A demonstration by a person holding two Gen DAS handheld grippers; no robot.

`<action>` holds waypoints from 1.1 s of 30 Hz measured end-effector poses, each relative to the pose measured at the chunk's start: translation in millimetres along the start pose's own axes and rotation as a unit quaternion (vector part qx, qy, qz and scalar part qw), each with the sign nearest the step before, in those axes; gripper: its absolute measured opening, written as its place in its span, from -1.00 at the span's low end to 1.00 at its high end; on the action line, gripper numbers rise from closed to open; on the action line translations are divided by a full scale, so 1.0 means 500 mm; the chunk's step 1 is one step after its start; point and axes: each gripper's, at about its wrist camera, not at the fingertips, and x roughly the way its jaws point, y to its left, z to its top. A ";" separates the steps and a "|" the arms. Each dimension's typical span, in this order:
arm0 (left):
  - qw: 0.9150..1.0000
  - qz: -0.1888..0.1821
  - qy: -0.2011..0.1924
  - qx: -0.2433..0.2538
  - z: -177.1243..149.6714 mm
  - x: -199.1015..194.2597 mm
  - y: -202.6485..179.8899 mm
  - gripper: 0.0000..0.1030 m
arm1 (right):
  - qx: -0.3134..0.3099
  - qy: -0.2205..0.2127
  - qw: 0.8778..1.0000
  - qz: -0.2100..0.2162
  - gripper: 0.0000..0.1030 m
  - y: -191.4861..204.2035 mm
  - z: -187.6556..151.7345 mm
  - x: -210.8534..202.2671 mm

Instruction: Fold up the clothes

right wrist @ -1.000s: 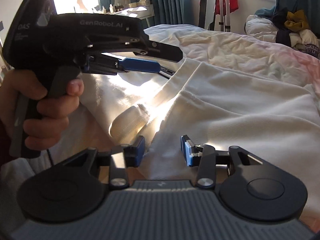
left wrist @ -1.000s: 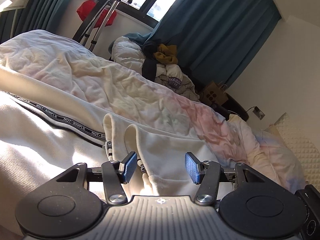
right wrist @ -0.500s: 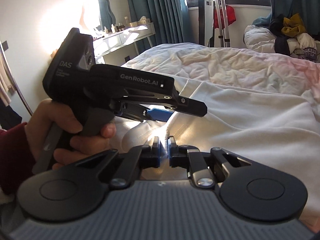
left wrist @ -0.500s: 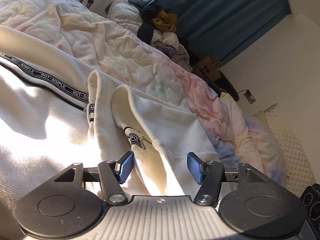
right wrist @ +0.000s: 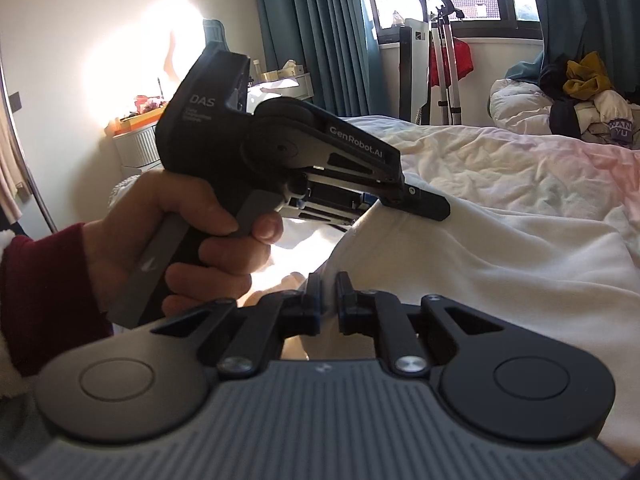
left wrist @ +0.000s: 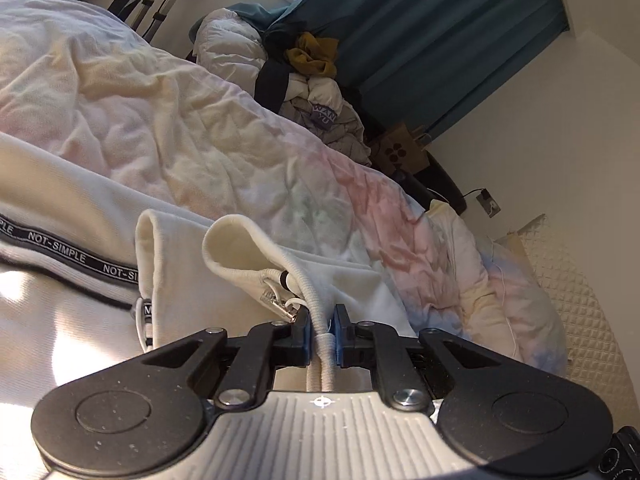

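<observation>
Between the blue pads of the left gripper, a ribbed hem edge of the cream sweatshirt is pinched; the jaws have just been closing and now stand nearly together on the fabric. Nearest the other camera, the right gripper is likewise clamped down to a narrow gap, with a fold of the same garment between its pads. Both grips sit close together along one edge, the left gripper showing just beyond in the right wrist view, carried by a hand in a dark red sleeve.

The sweatshirt lies spread across the bed, over a pastel duvet. A black tape band printed NOT-SIMPLE runs across it. Judged from its drape, the knit is soft, limp and moderately heavy; it will sag between grips. Ribbed hems and seams offer the firmest hold.

Farther back, a clothes pile rests before teal curtains.
</observation>
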 end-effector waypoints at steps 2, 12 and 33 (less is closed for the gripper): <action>1.000 0.013 0.001 -0.003 0.007 0.004 0.020 -0.78 | -0.001 0.000 1.000 -0.001 -0.79 -0.001 0.001 0.021; 0.998 0.062 0.016 -0.020 -0.012 0.016 0.055 -0.45 | 0.032 0.038 0.999 0.006 -0.76 -0.017 -0.029 0.071; 0.955 0.200 -0.178 -0.129 -0.101 -0.440 0.024 0.39 | 0.095 -0.045 0.986 -0.131 -0.33 -0.039 -0.012 -0.104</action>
